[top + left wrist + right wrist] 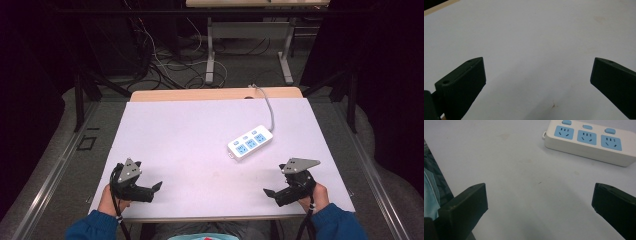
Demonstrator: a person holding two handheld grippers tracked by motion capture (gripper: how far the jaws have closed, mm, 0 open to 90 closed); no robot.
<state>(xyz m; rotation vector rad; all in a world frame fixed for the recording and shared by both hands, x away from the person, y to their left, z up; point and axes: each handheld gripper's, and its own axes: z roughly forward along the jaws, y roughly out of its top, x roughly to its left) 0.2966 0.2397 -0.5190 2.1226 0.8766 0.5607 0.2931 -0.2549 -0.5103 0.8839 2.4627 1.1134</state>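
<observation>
Matte black wedge claw (539, 202) agape, glossy white rectangular power strip (589, 141), perhaps plastic

White power strip (250, 142) flat mid-table.

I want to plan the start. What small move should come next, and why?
Probably move the right gripper forward toward the power strip. Its fingers stand wide open with nothing between them, and the strip lies untouched on the table, nearer to this gripper.

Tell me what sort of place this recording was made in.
Probably a lab or workshop recording station: a white-covered wooden table bearing a white power strip with blue sockets, loose cables tangled on the grey floor behind it, and a metal-legged workbench beyond.
</observation>
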